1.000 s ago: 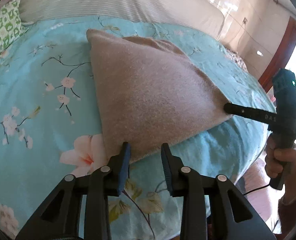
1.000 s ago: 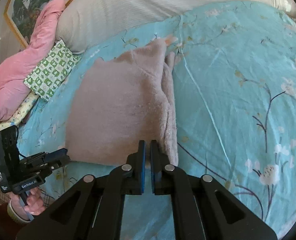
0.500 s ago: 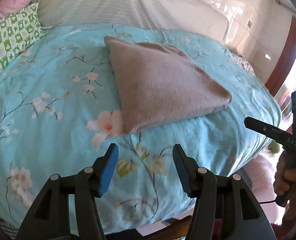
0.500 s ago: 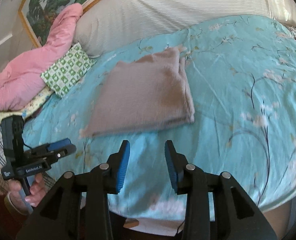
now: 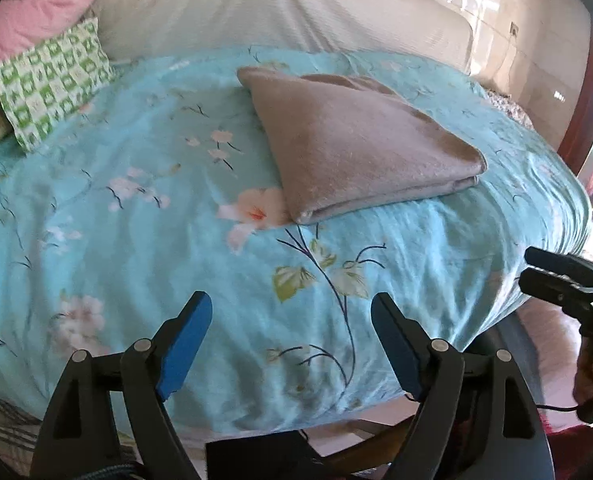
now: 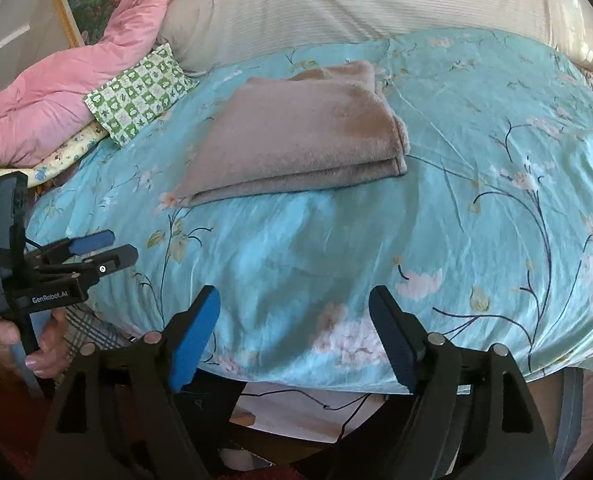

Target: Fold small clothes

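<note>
We hold both tongs off the near edge of the bed, clear of the cloth; the left tongs (image 5: 290, 344) are spread wide with nothing between their blue pads, and the right tongs (image 6: 296, 338) gape just as wide and empty. The folded brown garment (image 5: 360, 148) lies flat on the turquoise flowered bedspread (image 5: 136, 216), well apart from both tongs; a green checked pillow (image 6: 140, 92) and a pink quilt (image 6: 56, 92) sit beyond it to the left
</note>
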